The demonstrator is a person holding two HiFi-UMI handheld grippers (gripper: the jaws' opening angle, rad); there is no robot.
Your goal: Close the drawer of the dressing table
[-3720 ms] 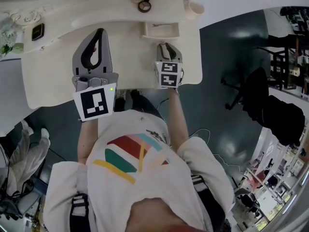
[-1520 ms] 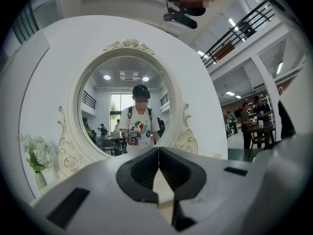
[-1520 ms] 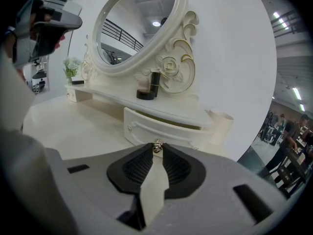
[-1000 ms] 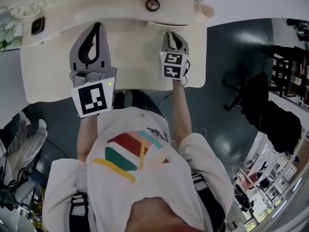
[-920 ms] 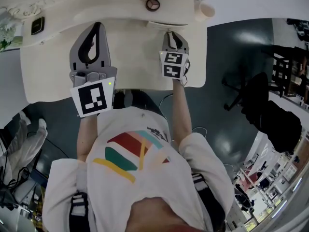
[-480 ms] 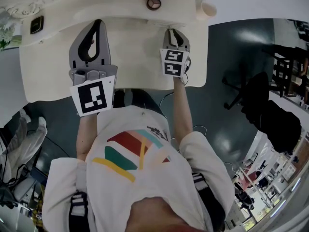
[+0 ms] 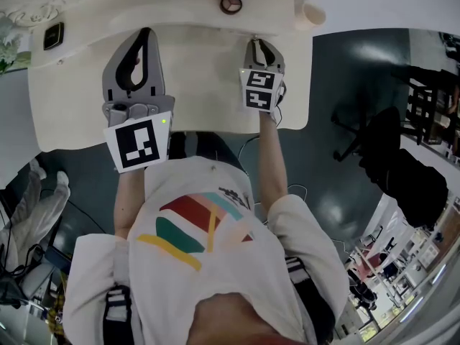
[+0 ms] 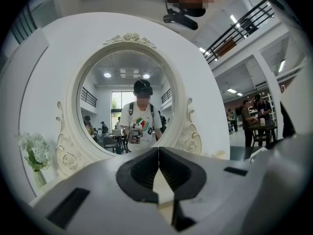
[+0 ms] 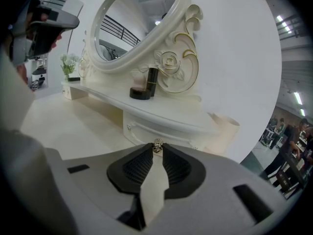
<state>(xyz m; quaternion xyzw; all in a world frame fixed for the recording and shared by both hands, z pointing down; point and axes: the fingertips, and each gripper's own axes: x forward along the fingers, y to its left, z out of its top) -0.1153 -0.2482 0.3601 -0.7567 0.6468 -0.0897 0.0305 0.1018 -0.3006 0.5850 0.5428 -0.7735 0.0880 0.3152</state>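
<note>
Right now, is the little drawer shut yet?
Looks done: the small cream drawer front sits flush under the cream shelf. In hand: the right tongs pinch its tiny gold knob. Left to do: just letting go.

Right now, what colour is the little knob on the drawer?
Gold. The knob shows best in the right gripper view.
</note>
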